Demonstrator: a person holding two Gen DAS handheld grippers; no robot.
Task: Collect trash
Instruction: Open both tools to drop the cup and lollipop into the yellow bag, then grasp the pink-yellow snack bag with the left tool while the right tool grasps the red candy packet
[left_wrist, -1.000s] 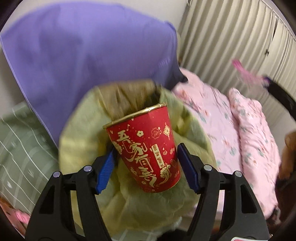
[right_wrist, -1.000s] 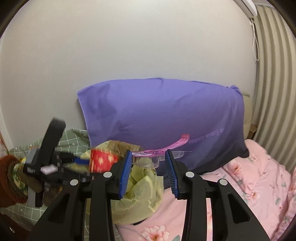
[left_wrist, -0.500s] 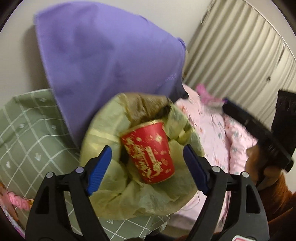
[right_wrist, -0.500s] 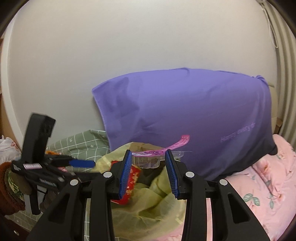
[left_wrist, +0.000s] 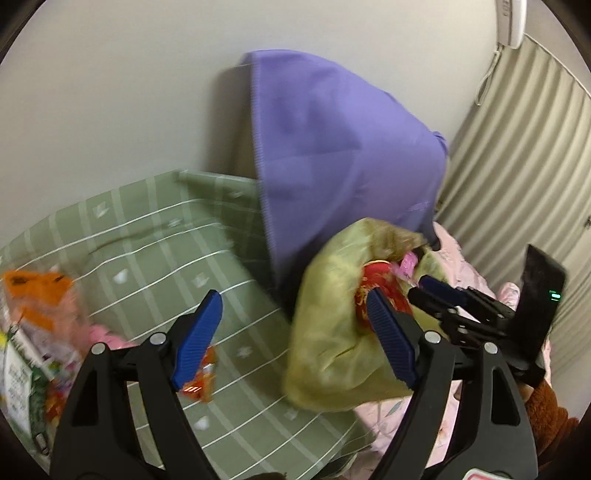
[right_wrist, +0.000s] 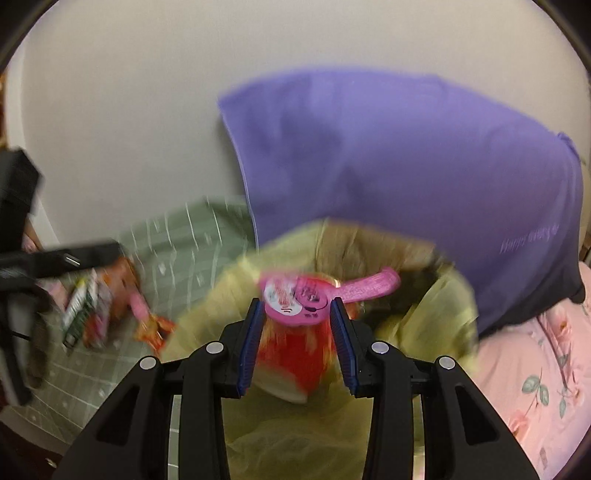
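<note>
**Cup binned; lid over the bag; wrappers still out**

Your right gripper (right_wrist: 297, 345) is clamped on the pink lid (right_wrist: 295, 301) and holds it just above the red cup (right_wrist: 291, 354), which lies inside the yellow-green bag (right_wrist: 436, 332). Not yet released. Your left gripper (left_wrist: 291, 334) is spread wide with nothing between its pads. Judged progress: one item in, one about to drop. Left to collect: the small orange wrapper (left_wrist: 199, 380) near the left pads and the blurred packets (left_wrist: 40, 314) farther along the green blanket (left_wrist: 147, 236).

Versus a second ago: the left gripper had the cup over the bag; it has since let go and swung toward the blanket. The right has come down over the bag mouth.
</note>
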